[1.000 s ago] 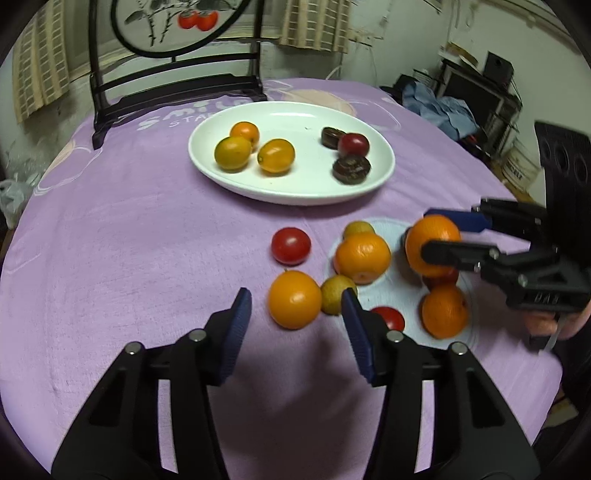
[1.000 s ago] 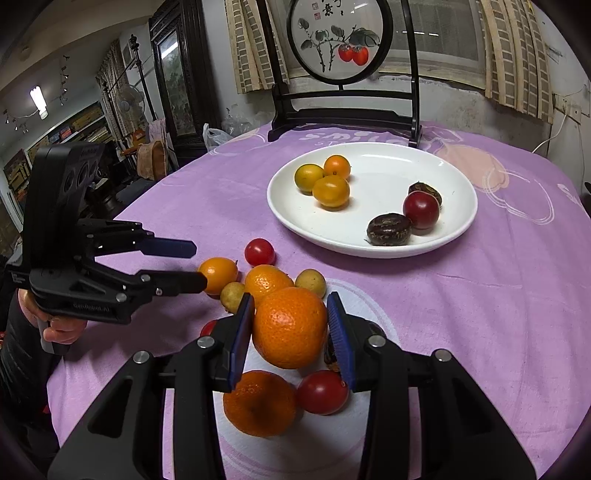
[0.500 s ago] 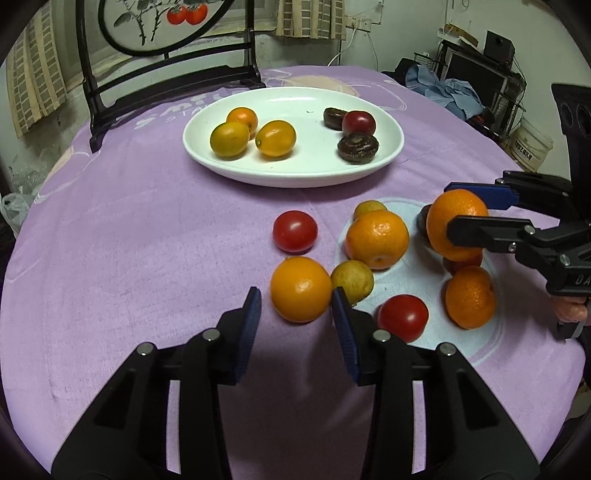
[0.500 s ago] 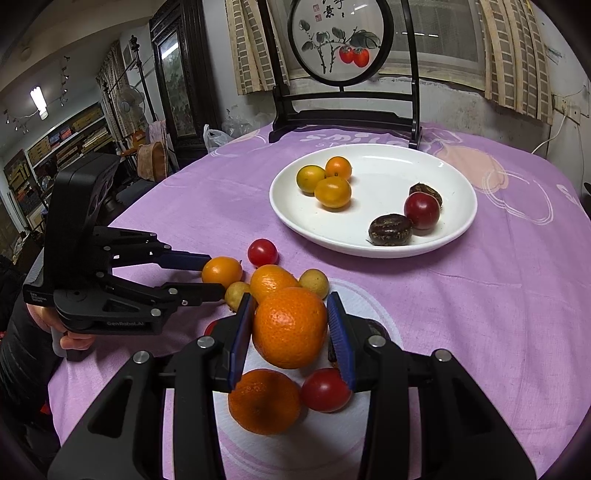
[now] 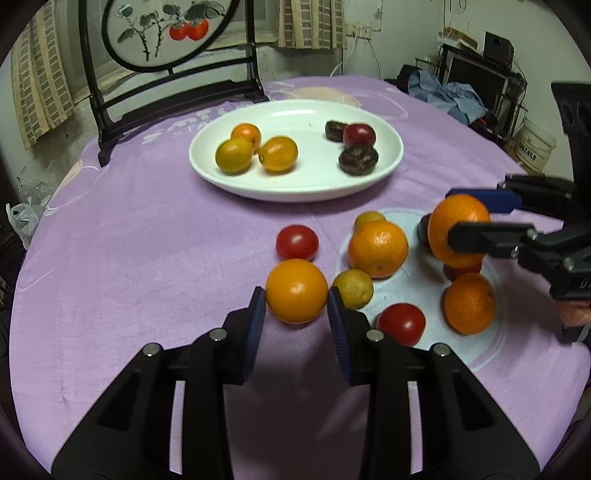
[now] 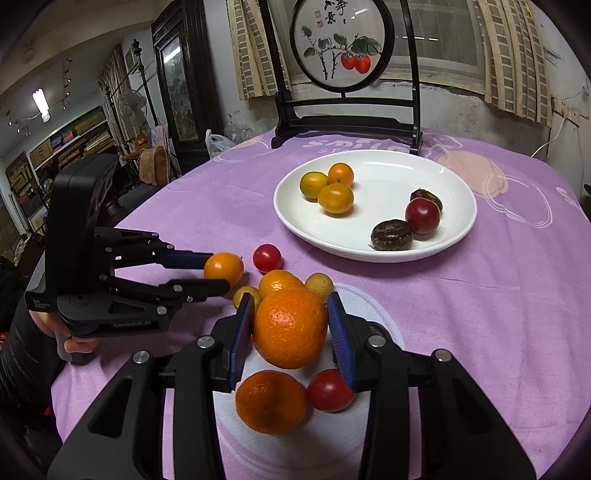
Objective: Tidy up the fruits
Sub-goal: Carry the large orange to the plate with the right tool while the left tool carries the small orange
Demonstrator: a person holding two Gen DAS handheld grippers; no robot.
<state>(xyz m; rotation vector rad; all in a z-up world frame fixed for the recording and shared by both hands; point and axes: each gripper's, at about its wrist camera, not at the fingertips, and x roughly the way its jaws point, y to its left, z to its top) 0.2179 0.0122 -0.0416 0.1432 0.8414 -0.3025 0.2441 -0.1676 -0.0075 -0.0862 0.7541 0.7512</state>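
My left gripper (image 5: 296, 301) has its blue pads on both sides of a smooth orange fruit (image 5: 296, 290) that rests on the purple cloth; the jaws touch or nearly touch it. It shows in the right wrist view (image 6: 223, 268) too. My right gripper (image 6: 290, 325) is shut on a large orange (image 6: 290, 328) and holds it above the cloth. Loose fruit lies between the grippers: an orange (image 5: 377, 248), red tomatoes (image 5: 297, 242) (image 5: 400, 324), a yellow-green fruit (image 5: 352, 288) and another orange (image 5: 469, 303). The white plate (image 5: 295, 186) holds three small oranges and dark fruits.
A black wooden stand with a round painted panel (image 5: 173, 33) stands at the table's far edge behind the plate. The round table is covered by a purple cloth (image 5: 129, 240). Shelves and furniture lie beyond the table at the left of the right wrist view.
My left gripper has moved forward and its jaws have narrowed around the smooth orange fruit. My right gripper has kept hold of the large orange and barely moved.
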